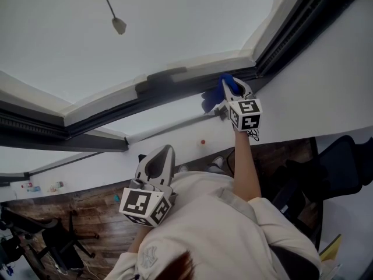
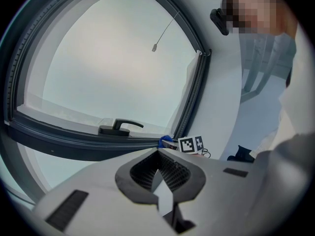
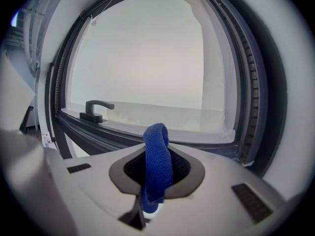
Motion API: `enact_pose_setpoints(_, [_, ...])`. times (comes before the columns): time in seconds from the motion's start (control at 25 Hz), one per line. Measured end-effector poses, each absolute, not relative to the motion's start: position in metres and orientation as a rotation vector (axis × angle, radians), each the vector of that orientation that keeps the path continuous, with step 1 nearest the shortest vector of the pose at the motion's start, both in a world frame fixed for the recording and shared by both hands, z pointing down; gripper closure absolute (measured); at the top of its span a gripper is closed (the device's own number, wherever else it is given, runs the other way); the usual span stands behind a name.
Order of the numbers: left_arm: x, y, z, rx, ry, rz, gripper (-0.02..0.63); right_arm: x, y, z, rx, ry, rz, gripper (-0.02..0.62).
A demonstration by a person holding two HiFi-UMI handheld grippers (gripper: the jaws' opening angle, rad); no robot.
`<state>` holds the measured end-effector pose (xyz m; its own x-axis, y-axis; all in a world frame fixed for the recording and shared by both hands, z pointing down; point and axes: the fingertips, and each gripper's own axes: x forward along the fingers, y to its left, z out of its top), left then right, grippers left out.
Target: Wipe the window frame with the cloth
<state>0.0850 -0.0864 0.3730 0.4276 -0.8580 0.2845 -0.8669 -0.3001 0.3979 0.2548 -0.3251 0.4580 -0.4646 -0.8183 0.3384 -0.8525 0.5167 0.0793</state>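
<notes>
**Head view.**
- Window handle (image 1: 158,80): dark, on the rail of the window frame (image 1: 105,112).
- R gripper (image 1: 231,90): just right of handle, up on person's outstretched arm (image 1: 245,165), tips at the rail near frame corner.
- Cloth (image 1: 217,98): blue, pinched in R jaws, bunched at the rail btwn handle and gripper. Contact w/ rail not clear.
- L gripper (image 1: 164,151): well apart from handle, lower in picture, off the frame.
- Cord weight (image 1: 119,25): hangs before the glass, up-left of handle.

**L gripper view.**
- Jaws pressed together, nothing btwn them.
- Handle lies beyond the tips, slightly left.
- R gripper and a bit of blue cloth show just right of handle, at frame corner.

**R gripper view.**
- Jaws clamped on cloth. One fold stands up as a loop and the tail hangs under the jaws.
- Handle is left of the loop, on the rail.
- Frame rail runs across behind the loop.
</notes>
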Motion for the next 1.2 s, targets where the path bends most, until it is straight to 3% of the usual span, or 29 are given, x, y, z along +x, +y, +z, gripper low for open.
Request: enact_pose_setpoints(1.2, [0.107,-0.095,0.378,2.15,-1.484,0.03,0.601,0.292,-0.339,0.458,1.418,-2.425,0.167,0.546])
